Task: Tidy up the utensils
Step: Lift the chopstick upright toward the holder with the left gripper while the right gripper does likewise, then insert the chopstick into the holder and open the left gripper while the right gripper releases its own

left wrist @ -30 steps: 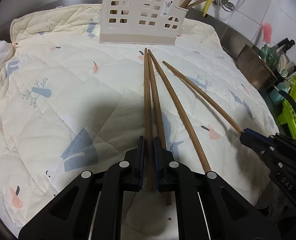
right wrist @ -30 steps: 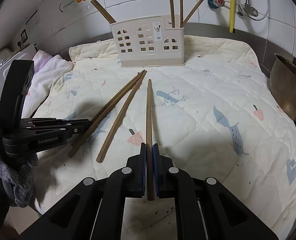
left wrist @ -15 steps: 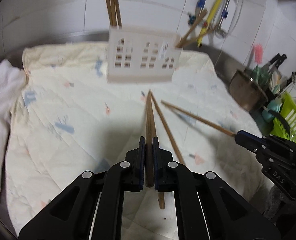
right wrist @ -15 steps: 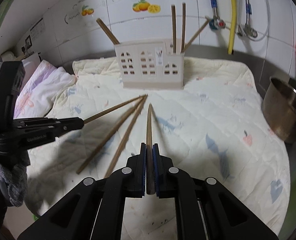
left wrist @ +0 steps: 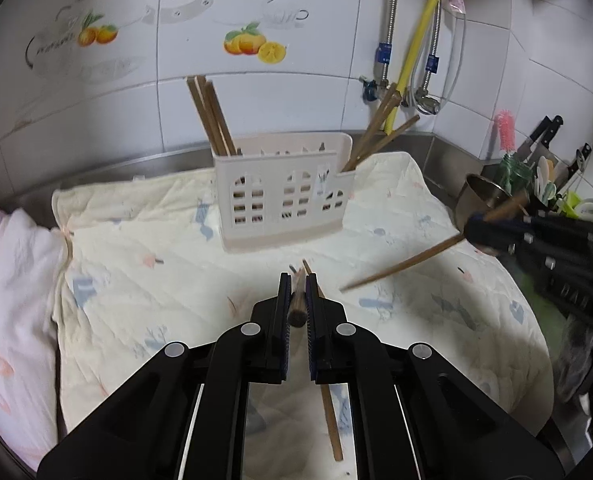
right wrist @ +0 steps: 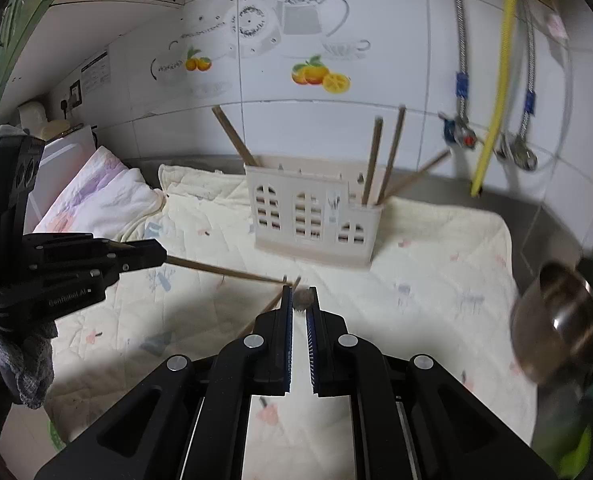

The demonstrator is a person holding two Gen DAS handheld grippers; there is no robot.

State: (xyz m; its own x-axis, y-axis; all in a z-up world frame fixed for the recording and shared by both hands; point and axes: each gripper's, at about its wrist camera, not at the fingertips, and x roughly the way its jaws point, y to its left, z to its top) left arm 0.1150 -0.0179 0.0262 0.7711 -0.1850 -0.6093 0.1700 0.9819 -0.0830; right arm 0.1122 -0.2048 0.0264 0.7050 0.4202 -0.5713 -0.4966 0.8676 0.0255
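Left gripper [left wrist: 297,294] clenched on one chopstick [left wrist: 297,308], its long axis aimed ahead at the holder [left wrist: 284,196]. Right gripper [right wrist: 300,300] likewise clamps a second chopstick [right wrist: 303,298]. Holder stands ahead of both on the quilt [left wrist: 396,248]; neither looks clearly nearer.

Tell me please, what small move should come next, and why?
Probably carry both chopsticks forward to the white holder and tip them upright over an open compartment. The left gripper and the right gripper are each shut on a chopstick lifted off the quilt; the holder already has chopsticks at both ends.
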